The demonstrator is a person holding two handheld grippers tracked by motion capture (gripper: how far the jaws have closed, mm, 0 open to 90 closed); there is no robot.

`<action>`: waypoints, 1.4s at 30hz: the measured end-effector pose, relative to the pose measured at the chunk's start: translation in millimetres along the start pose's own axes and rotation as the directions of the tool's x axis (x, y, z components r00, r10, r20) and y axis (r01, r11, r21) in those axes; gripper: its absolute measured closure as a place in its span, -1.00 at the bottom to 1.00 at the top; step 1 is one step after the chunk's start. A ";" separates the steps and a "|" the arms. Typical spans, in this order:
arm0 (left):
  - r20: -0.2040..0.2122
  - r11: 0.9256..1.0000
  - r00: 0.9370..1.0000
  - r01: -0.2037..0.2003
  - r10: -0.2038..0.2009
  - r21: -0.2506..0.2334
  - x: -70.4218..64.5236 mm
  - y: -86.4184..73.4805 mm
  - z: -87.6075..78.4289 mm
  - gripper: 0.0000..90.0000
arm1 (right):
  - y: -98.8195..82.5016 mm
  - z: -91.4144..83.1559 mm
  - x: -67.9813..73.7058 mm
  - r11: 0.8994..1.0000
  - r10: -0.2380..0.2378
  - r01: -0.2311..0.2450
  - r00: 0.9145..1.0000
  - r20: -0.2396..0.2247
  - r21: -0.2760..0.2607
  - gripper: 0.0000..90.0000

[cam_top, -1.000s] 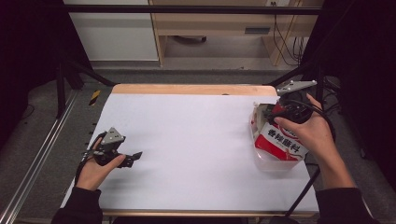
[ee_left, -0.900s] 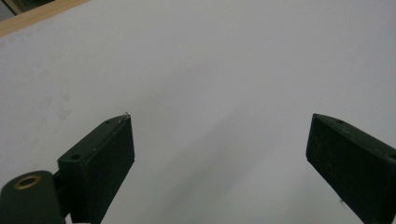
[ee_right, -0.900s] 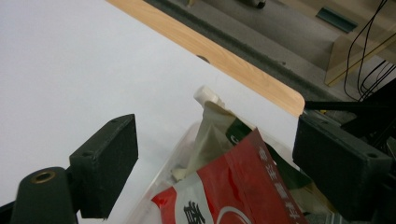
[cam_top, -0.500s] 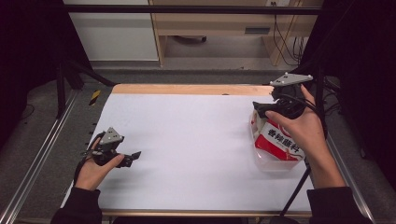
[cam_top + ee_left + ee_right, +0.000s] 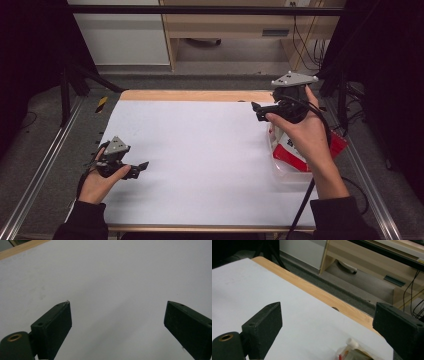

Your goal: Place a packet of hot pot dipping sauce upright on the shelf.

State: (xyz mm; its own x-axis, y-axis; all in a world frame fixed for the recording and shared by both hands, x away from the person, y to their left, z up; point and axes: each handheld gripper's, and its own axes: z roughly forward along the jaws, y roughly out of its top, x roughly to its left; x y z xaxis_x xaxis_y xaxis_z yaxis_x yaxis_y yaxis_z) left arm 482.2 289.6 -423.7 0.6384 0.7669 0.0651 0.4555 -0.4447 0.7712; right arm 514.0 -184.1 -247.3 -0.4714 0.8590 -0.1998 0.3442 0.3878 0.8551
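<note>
Risk lies mainly with the red-and-white plastic pouch with a white screw cap [image 5: 295, 157], which is seen at the right edge of the white-covered worktop [image 5: 200, 150], under the person's right forearm. The right tool [image 5: 256, 111] is held above and just beyond the pouch's far end; its jaws have just been opening, they stand wide, and nothing is gripped between them. The pouch is therefore judged to be released and lying free. Because it rests so close to the right edge, with a red corner seeming to reach past it, a brush from the forearm or the trailing black cable [image 5: 300, 210] could push it off the worktop. A soft pouch could also slump or roll if it is nudged.

In the right gripper view the white cap [image 5: 352, 342] is seen at the bottom, pointing toward the far wooden edge [image 5: 317, 293]. The long axis is thus judged to run near to far, slightly slanted, with the cap end far. Much of the body is hidden by the arm, so the exact slant cannot be told.

The left tool [image 5: 141, 167] is held low at the near left, jaws spread and empty, well apart from the pouch.
</note>
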 end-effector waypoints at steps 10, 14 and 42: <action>-0.014 1.000 1.000 0.022 -0.022 -0.009 5.9 -3.6 -4.0 -0.85 | 3.4 4.1 21.9 0.997 0.043 -0.044 0.999 -0.026 -0.067 -0.76; -0.015 1.000 1.000 0.021 -0.021 -0.011 7.1 -4.0 -4.8 -0.85 | 3.1 4.6 27.7 0.994 0.059 -0.062 0.998 -0.030 -0.087 -0.76; -0.035 0.999 0.999 0.041 -0.042 -0.023 15.0 -8.4 -9.6 -0.86 | -11.8 34.5 69.7 0.986 0.107 -0.117 0.990 -0.088 -0.119 -0.87</action>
State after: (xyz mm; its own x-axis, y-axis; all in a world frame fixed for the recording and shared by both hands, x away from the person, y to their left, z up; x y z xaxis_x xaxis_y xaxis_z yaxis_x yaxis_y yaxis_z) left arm 482.0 309.2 -423.2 0.5970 0.8004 0.0550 0.4665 -0.4020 0.7879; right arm 505.2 -117.3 -287.8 -0.5017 0.8627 -0.0639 0.2978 0.2416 0.9236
